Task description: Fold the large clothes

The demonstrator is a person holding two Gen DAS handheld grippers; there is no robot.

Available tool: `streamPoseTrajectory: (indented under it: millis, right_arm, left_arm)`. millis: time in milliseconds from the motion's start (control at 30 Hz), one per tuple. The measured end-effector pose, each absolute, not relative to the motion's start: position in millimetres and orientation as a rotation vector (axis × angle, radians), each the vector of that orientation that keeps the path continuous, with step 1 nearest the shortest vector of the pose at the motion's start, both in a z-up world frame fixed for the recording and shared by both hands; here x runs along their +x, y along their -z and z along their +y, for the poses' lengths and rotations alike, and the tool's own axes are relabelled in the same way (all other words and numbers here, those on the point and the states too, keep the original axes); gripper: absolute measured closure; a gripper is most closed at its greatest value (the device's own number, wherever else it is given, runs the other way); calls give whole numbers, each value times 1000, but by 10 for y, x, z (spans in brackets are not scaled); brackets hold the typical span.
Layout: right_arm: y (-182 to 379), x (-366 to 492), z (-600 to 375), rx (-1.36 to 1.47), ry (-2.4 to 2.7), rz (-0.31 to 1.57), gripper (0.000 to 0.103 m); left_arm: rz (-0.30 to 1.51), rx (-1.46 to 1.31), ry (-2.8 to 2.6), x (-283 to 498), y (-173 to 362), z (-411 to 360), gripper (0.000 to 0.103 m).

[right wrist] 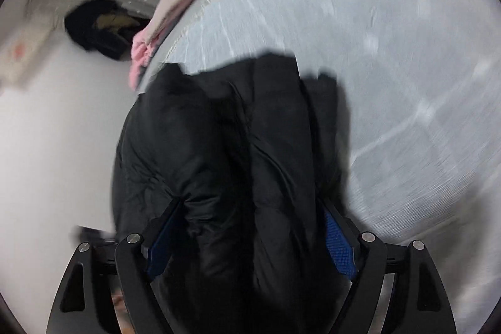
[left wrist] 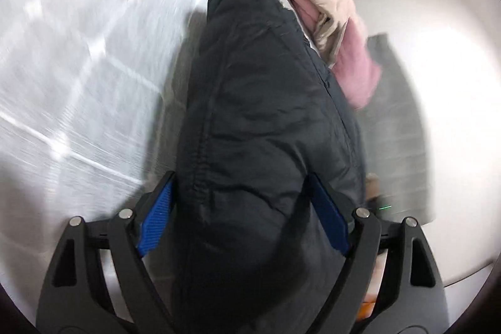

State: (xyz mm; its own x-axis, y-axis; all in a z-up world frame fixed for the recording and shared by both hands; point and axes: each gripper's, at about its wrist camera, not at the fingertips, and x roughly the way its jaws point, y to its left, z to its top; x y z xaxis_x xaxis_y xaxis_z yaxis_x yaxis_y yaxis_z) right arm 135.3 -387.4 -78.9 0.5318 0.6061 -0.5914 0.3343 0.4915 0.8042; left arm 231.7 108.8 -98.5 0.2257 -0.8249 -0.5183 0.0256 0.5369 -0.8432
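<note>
Left wrist view: left gripper (left wrist: 242,208) has its jaws set wide, with a thick bunch of the black padded jacket (left wrist: 260,102) filling the gap between the blue pads (left wrist: 155,218). The fabric presses against both pads, so the gripper is grasping the jacket. The jacket runs away from the fingers over a white checked cloth (left wrist: 78,61) that covers the work surface. A pink and beige garment (left wrist: 332,21) lies at the far edge of that cloth, just beside the jacket's far end. A grey mat (left wrist: 394,127) shows at the right, on pale flooring. The picture is blurred.

Right wrist view: right gripper (right wrist: 250,237) also stands wide, with bulky folds of the same black padded jacket (right wrist: 219,146) between its fingers. Whether the pads bear on the fabric cannot be told; the left pad is in shadow and blurred. The jacket lies partly on the white checked cloth (right wrist: 391,52) and partly over its edge. The pink and beige garment (right wrist: 175,21) sits at the cloth's far edge. A dark bundle (right wrist: 97,27) lies apart on the floor.
</note>
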Motion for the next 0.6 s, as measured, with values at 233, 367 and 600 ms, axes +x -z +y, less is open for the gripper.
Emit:
streamPoseTrajectory:
  millis: [233,367,600]
  right_arm:
    - [434,1470,-3736,1038,-408,803,78]
    - [183,1687,-3600,952,-415,713,79]
    - [549,1934,-3578,775,-91,908,29]
  left_arm:
    - [995,-865,812,2320,716,1185,38]
    - [887,-709,734,2383,490,1198,33]
    - [948,-491,542,2396,537,1084,24]
